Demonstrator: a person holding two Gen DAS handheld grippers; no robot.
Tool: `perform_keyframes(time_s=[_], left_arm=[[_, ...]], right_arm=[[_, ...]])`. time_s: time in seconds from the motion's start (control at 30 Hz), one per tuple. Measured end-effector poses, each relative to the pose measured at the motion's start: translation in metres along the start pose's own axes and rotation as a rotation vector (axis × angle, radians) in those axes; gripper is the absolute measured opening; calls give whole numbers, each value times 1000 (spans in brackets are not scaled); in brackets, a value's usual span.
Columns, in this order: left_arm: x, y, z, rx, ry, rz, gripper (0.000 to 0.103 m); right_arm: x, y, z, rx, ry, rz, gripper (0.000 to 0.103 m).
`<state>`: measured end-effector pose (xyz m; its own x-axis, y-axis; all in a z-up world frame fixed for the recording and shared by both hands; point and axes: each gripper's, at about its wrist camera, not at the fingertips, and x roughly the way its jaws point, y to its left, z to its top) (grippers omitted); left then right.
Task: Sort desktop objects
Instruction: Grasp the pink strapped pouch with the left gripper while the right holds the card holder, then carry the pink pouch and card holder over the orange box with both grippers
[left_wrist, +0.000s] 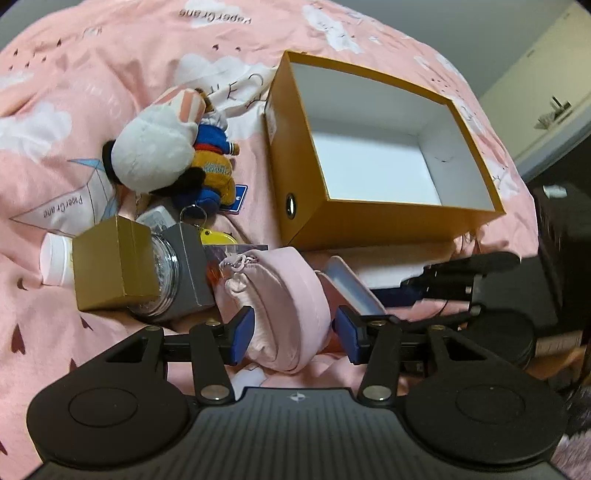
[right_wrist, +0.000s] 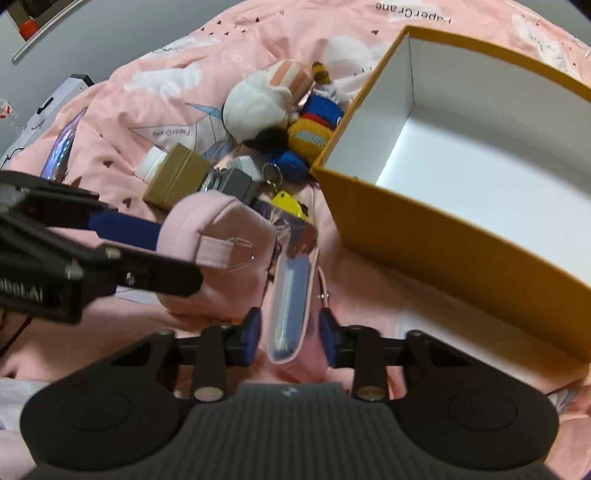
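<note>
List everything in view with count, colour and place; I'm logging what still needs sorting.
cardboard box: 1, orange outside, white inside, empty, right of the pile
plush toys: 2, one white, one blue and yellow, left of the box
small box: 1, gold, front left of the pile
glass jar: 1, clear, between the gold box and a grey block
bottle: 1, white, behind the gold box
cap: 1, pink, between the left gripper's fingers
case: 1, pink and translucent, between the right gripper's fingers
bedspread: 1, pink, underneath
left gripper: open
right gripper: open
</note>
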<state>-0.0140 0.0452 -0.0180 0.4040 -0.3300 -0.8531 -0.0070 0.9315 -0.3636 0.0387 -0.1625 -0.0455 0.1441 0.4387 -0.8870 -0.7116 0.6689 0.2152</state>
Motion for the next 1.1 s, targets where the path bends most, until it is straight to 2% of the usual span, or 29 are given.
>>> perform_keyframes(time_s=[0.17,0.23,0.33,0.43,0.5,0.6,0.87,1.1], left_arm=[[6,-12,7,17,4,46,56],[10,-14,8,28,9,78,43],[13,-11,5,11,25,61,35],[9,-9,2,9,9,57,27],[3,-10,1,25,-16,71,21],[-9,-14,1,42,-57,68,20],[-55,-29,14,80,-182,-53,20],[-91,-54,41,150,-351,-96,20]], right_arm=[[-1,0,-3,-3,-12,-4,27],[-2,-1,-4,-7,-20,-9,26],[-5,-2,-7,-8,-35,-15,24],[-13,-8,-9,16,-63,-19,20],[-21,-11,-9,35,-89,-9,20],[-37,-12,-8,51,-139,7,19],[-96,-8,2,67,-311,16,18],[-151,-14,13,92,-511,-19,18]])
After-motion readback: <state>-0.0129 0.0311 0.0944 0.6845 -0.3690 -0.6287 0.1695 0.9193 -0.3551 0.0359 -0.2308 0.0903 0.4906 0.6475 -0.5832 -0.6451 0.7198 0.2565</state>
